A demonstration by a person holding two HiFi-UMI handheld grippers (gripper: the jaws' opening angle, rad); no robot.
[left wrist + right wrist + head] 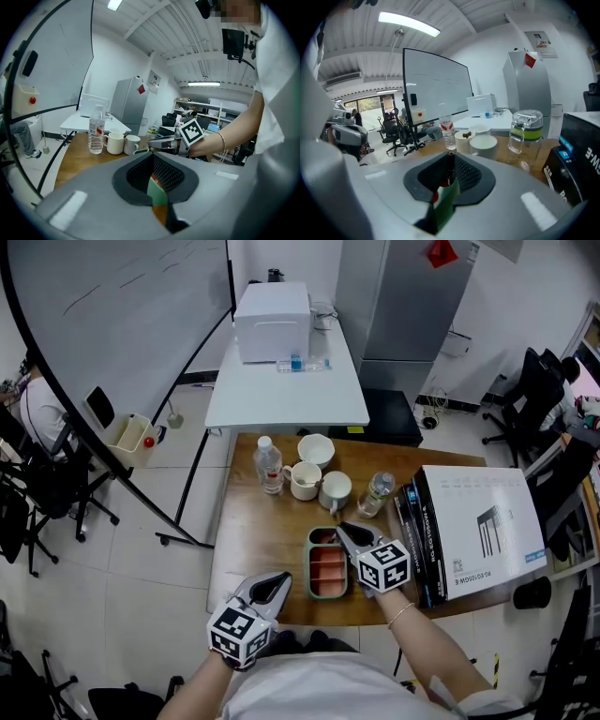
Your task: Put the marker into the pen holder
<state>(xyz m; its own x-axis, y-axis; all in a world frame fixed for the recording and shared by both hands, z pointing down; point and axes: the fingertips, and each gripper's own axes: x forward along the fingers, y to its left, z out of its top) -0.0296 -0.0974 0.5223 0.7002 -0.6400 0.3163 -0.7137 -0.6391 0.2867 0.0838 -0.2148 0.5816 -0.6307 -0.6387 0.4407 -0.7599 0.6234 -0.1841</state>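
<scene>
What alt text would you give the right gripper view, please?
The right gripper has its jaws shut on what looks like a slim dark marker, above a green tray. Beyond them, a wooden table holds a water bottle, two white mugs and a green-banded glass jar; a whiteboard stands behind.
</scene>
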